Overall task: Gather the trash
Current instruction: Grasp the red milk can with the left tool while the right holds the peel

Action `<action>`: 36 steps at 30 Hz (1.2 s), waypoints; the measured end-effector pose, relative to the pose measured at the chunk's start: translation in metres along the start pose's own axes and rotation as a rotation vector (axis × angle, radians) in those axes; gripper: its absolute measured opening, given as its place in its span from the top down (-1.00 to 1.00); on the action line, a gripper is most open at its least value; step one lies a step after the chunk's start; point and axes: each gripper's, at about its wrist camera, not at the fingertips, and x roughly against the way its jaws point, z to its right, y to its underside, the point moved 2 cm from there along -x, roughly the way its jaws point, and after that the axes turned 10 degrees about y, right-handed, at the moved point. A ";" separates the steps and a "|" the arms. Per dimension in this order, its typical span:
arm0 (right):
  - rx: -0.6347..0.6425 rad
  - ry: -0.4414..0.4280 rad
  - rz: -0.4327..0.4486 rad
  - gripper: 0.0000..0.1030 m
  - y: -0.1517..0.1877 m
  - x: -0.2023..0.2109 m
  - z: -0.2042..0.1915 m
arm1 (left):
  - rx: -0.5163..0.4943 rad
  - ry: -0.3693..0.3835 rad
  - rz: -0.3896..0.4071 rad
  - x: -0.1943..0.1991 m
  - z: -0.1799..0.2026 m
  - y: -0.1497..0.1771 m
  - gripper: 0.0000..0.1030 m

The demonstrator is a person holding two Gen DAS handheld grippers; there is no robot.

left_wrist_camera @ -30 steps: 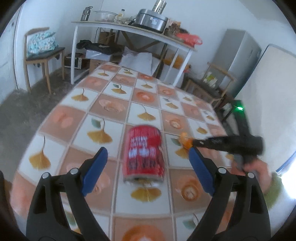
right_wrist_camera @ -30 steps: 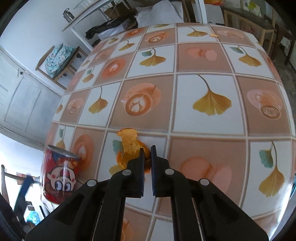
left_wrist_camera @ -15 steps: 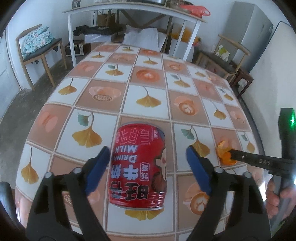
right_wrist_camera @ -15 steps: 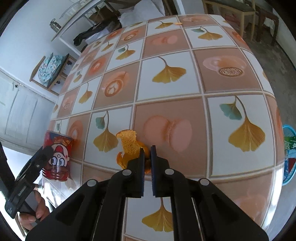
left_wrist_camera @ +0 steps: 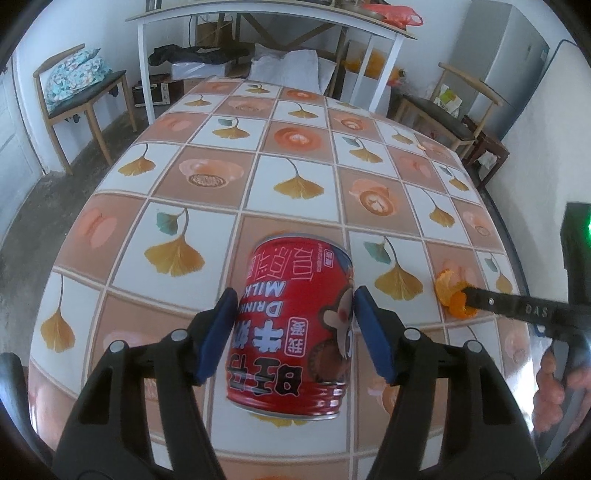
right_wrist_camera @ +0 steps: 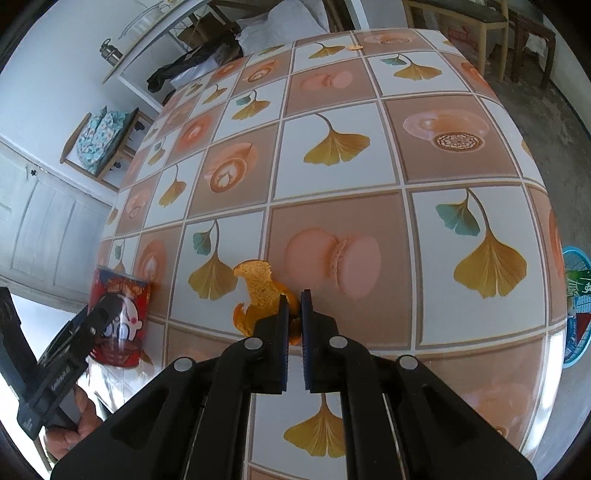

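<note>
A red milk drink can [left_wrist_camera: 295, 325] stands on the tiled-pattern tablecloth [left_wrist_camera: 295, 184]. My left gripper [left_wrist_camera: 295, 306] straddles it, its jaws closing, and the blue pads [left_wrist_camera: 218, 332] meet the can's two sides. The right wrist view shows the same can [right_wrist_camera: 122, 295] at the left, with the left gripper [right_wrist_camera: 107, 306] on it. A curled orange peel [right_wrist_camera: 262, 291] is pinched in my right gripper [right_wrist_camera: 291, 299], which is shut on it just above the cloth. From the left wrist view, that peel [left_wrist_camera: 452, 291] sits at the tip of the right gripper [left_wrist_camera: 467, 295], right of the can.
A small orange scrap [right_wrist_camera: 356, 47] lies near the table's far edge. A blue round object [right_wrist_camera: 574, 306] sits below the table's right edge. Wooden chairs [left_wrist_camera: 81, 92], a white workbench [left_wrist_camera: 258, 22] and a grey fridge [left_wrist_camera: 517, 55] surround the table.
My left gripper came forward and down over the can, and its jaws narrowed from wide apart onto the can's sides. The right gripper shifted across the table, still holding the peel.
</note>
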 end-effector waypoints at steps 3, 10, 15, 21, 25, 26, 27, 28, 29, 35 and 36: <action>-0.001 0.000 -0.001 0.88 0.000 0.000 0.000 | -0.012 0.013 0.000 0.005 0.005 0.010 -0.19; -0.010 0.002 -0.005 0.88 0.006 -0.001 0.003 | -0.020 0.044 -0.002 0.015 0.015 0.033 -0.19; -0.018 0.000 -0.007 0.88 0.007 -0.001 0.005 | -0.018 0.054 -0.004 0.018 0.016 0.038 -0.19; -0.018 0.001 -0.009 0.88 0.007 -0.001 0.005 | -0.021 0.052 -0.003 0.018 0.016 0.037 -0.19; -0.016 0.001 -0.010 0.88 0.008 -0.002 0.005 | -0.021 0.053 -0.003 0.018 0.016 0.037 -0.19; -0.017 0.001 -0.010 0.88 0.008 -0.003 0.006 | -0.021 0.053 -0.002 0.018 0.016 0.037 -0.19; -0.018 0.000 -0.008 0.88 0.007 -0.001 0.005 | -0.021 0.053 -0.002 0.018 0.016 0.037 -0.19; -0.018 0.000 -0.008 0.88 0.007 -0.001 0.005 | -0.021 0.053 -0.003 0.018 0.016 0.037 -0.19; -0.018 0.000 -0.008 0.88 0.007 -0.001 0.005 | -0.022 0.053 -0.002 0.018 0.016 0.037 -0.19; -0.026 -0.005 -0.006 0.88 0.007 -0.001 0.007 | -0.015 0.058 -0.001 0.018 0.015 0.037 -0.19; -0.027 -0.004 -0.005 0.88 0.007 -0.001 0.007 | -0.012 0.061 0.001 0.019 0.015 0.037 -0.19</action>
